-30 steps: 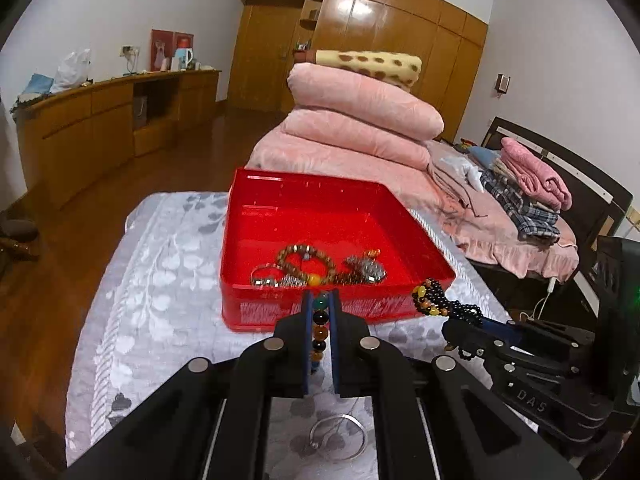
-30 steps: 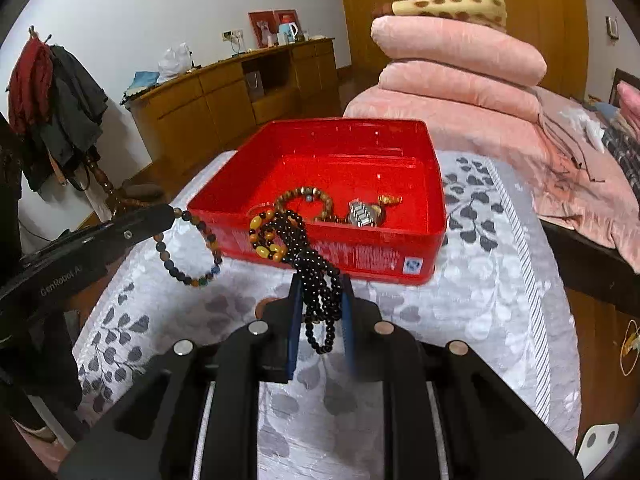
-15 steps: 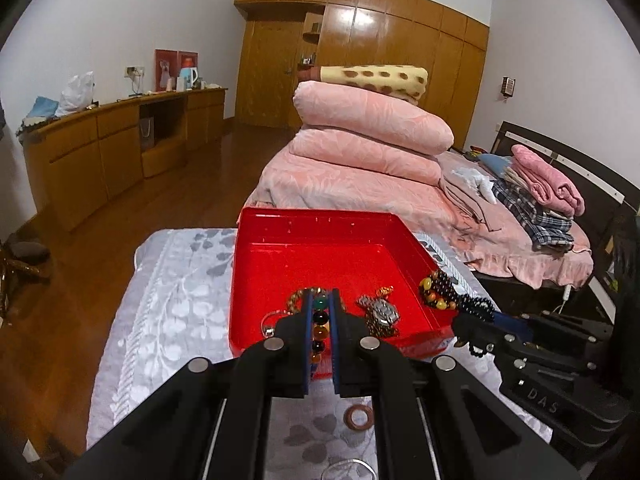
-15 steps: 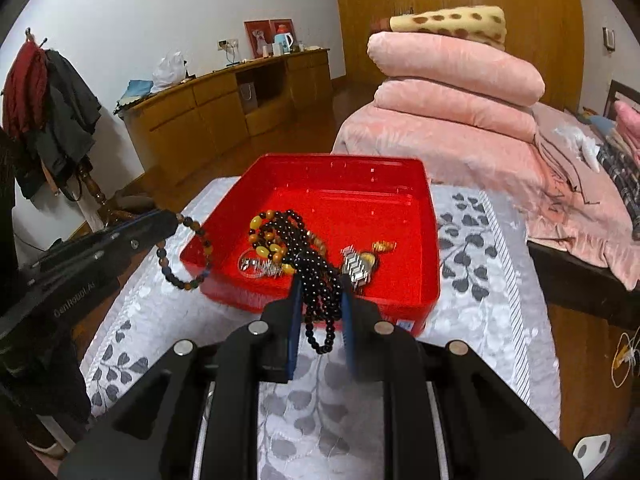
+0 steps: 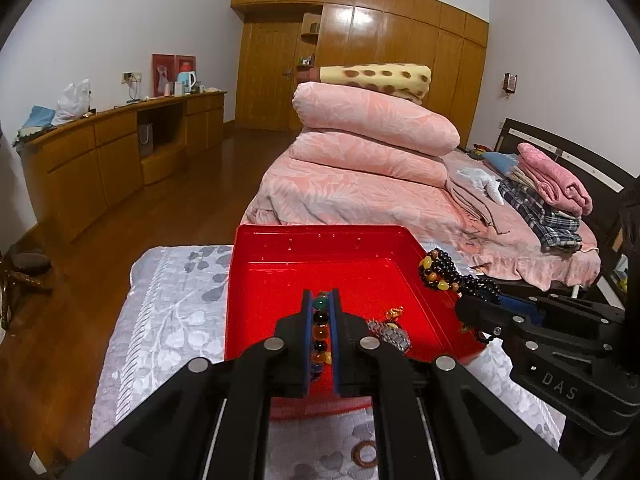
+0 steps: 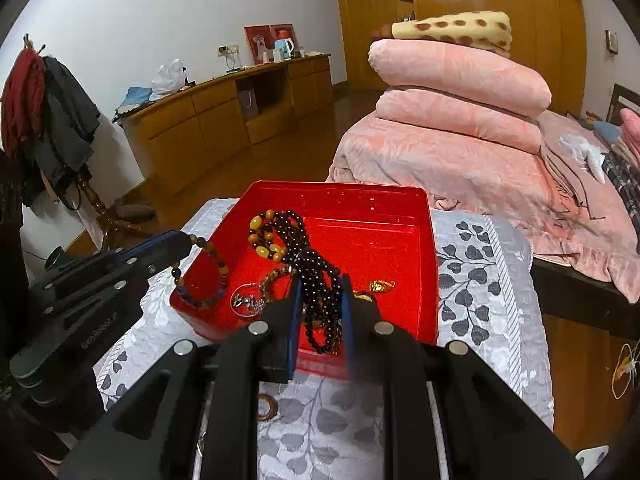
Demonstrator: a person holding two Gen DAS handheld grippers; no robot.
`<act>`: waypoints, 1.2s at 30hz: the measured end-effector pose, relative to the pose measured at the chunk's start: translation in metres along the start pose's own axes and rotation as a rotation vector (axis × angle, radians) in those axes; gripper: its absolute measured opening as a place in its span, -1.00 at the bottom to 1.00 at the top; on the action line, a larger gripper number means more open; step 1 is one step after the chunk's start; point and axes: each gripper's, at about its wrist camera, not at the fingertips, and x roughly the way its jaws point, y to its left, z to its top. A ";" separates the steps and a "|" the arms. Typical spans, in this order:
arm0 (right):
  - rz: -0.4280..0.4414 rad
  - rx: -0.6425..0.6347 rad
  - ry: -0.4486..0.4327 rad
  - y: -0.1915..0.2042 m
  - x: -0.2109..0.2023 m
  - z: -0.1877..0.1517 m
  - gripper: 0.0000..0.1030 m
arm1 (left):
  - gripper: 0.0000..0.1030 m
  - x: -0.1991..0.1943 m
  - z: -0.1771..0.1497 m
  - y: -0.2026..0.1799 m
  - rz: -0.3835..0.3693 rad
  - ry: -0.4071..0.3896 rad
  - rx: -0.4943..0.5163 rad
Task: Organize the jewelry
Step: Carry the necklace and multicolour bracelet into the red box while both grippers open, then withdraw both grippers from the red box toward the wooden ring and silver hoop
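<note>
A red tray (image 5: 280, 272) stands on the grey leaf-patterned tablecloth (image 5: 168, 320); it also shows in the right wrist view (image 6: 384, 248). My left gripper (image 5: 321, 300) is shut on a multicoloured bead bracelet (image 5: 320, 332) and holds it above the tray's near left side. My right gripper (image 6: 319, 292) is shut on a long black bead necklace (image 6: 316, 276) with amber beads and holds it over the tray's near edge. In the tray lie a watch (image 5: 390, 334), a gold piece (image 6: 382, 285) and other bracelets.
A brown ring (image 6: 266, 408) lies on the cloth in front of the tray. A bed with stacked pink quilts (image 5: 372, 140) stands behind the table. A wooden sideboard (image 5: 112, 152) runs along the left wall. A coat rack (image 6: 44, 120) is at far left.
Both grippers have risen and moved forward from in front of the tray to over it, each still holding its beads.
</note>
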 end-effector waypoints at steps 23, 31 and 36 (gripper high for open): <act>-0.085 0.065 0.031 -0.033 0.050 0.008 0.41 | 0.16 0.063 0.013 0.033 0.035 0.069 -0.089; -0.112 0.081 0.000 -0.035 0.020 -0.011 0.84 | 0.77 0.016 0.003 0.037 0.090 -0.006 -0.067; -0.142 0.087 -0.005 -0.030 0.002 -0.035 0.89 | 0.88 -0.015 -0.021 0.037 0.152 -0.033 -0.042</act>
